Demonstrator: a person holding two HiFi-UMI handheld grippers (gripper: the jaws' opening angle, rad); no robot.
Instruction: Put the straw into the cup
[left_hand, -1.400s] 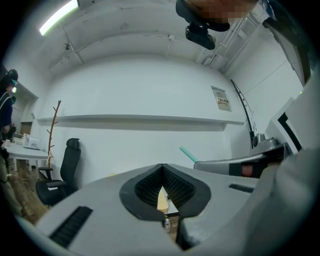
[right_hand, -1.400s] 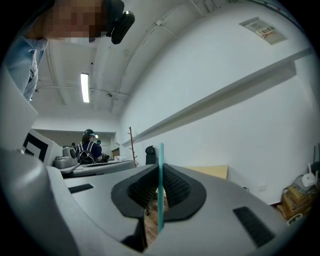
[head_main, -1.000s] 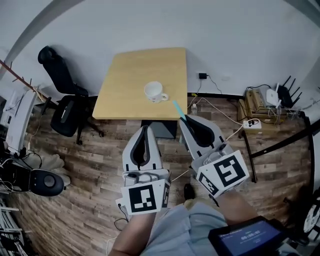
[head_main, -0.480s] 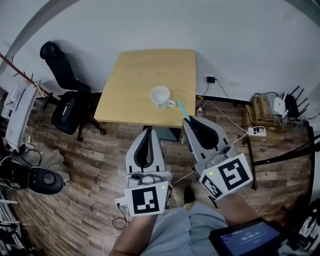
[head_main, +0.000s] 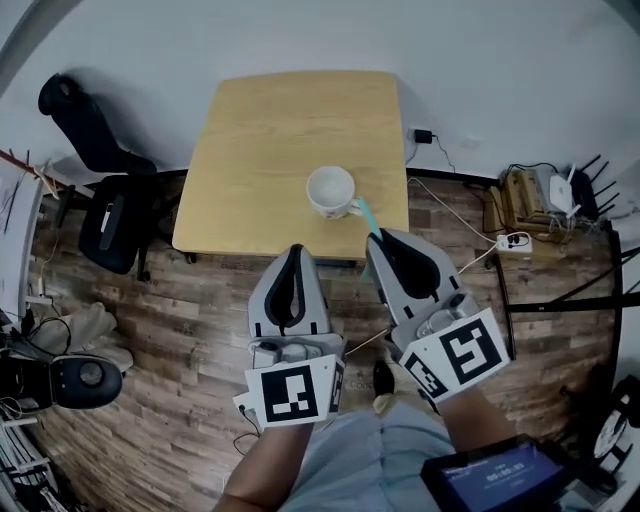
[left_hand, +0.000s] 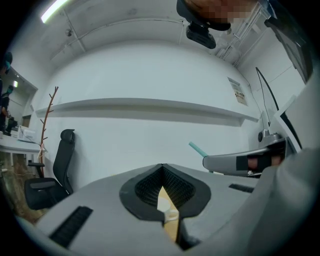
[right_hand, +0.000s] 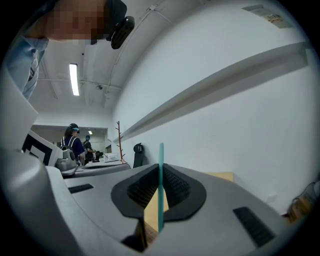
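A white cup (head_main: 330, 190) with a handle stands near the front right edge of the light wooden table (head_main: 260, 130). My right gripper (head_main: 376, 236) is shut on a teal straw (head_main: 365, 215), whose free end points up toward the cup's handle side, just short of it. In the right gripper view the straw (right_hand: 161, 185) stands upright between the jaws. My left gripper (head_main: 294, 250) hangs beside the right one, in front of the table edge, shut with nothing in it. From the left gripper view the straw (left_hand: 197, 148) sticks out of the right gripper (left_hand: 245, 161).
A black office chair (head_main: 95, 130) stands left of the table over the wooden floor (head_main: 180, 330). A power strip (head_main: 510, 243) with cables and a router (head_main: 560, 190) lie at the right by the wall. A tablet (head_main: 495, 480) shows at the bottom right.
Both grippers and the head have come closer to the table. The straw tip, earlier short of the table edge, now lies next to the cup. Both grippers remain shut.
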